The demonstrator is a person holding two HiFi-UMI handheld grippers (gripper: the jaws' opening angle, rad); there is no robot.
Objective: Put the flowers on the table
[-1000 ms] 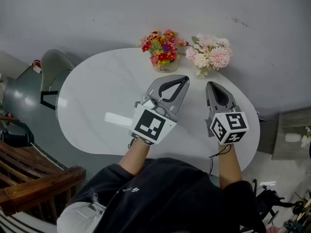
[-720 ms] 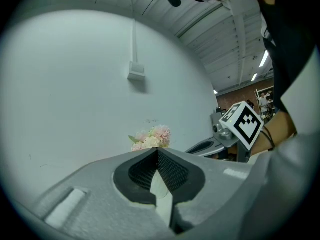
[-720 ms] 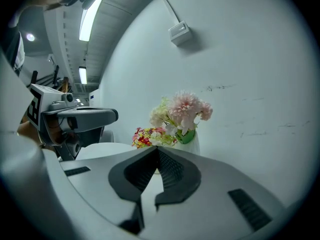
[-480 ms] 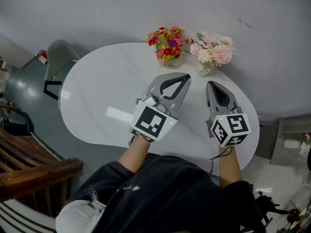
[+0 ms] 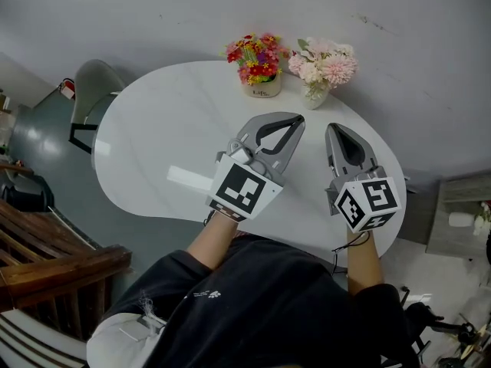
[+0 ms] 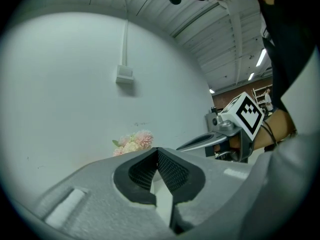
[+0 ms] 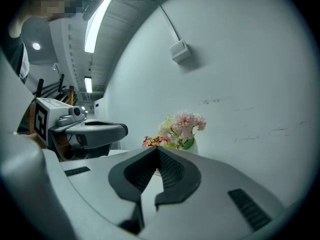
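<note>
FLOWERS IN PLACE: Two bunches stand on the white table (image 5: 153, 140), upper ctr of the head view. One is a red-and-yellow bunch in a small pot (image 5: 259, 61). Just right of it is a pink bunch in a pale vase (image 5: 321, 66). Both are upright at the table's far edge, close to the grey wall (image 5: 230, 6). They were prob. set there so the rest of the top stays free and the wall backs them vs. tipping.

Mid-frame, the person's left gripper (image 5: 298, 118) and right gripper (image 5: 335, 129) hover side by side over the tabletop. They point toward the flowers but are well short of them. Neither carries anything: in each gripper view the ribbed pads meet at the tips w/ nothing btwn them, and only the flowers show beyond. Closed, roughly level jaws read as a rest pose, not an approach. A grasp would need them opened first.

Judged from the layout, the job looks done or all but done, w/ both bunches already on the table. A chair (image 5: 90, 90) sits at upper left and a wooden bench (image 5: 54, 271) at lower left, both away from the grippers.
</note>
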